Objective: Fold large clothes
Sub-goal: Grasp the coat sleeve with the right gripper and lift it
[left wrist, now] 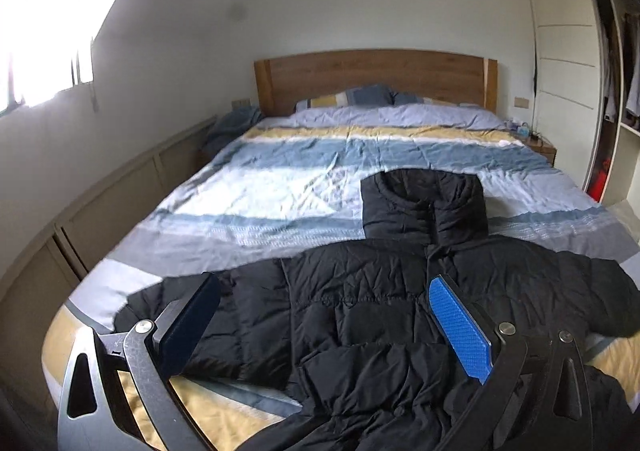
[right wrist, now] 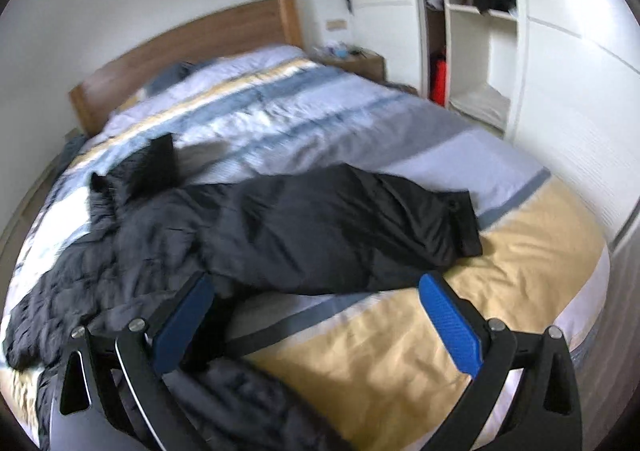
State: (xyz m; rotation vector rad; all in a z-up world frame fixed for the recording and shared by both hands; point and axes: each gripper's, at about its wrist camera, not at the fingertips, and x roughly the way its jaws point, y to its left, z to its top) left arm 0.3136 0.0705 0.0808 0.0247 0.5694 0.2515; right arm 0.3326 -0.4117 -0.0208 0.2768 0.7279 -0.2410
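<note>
A black quilted puffer jacket (left wrist: 360,311) lies spread flat on the bed, hood (left wrist: 424,203) toward the headboard, sleeves out to both sides. My left gripper (left wrist: 324,291) is open and empty, hovering over the jacket's body, its left pad above the left sleeve. In the right wrist view the jacket (right wrist: 280,227) lies across the bed with its right sleeve (right wrist: 420,219) stretched toward the wardrobe side. My right gripper (right wrist: 316,291) is open and empty, just short of that sleeve's near edge, above the yellow band of the cover.
The bed has a striped blue, white and yellow cover (left wrist: 280,187) and a wooden headboard (left wrist: 372,75). A low cabinet ledge (left wrist: 100,195) runs along the left wall. A bedside table (right wrist: 356,63) and an open white wardrobe (right wrist: 472,31) stand on the right.
</note>
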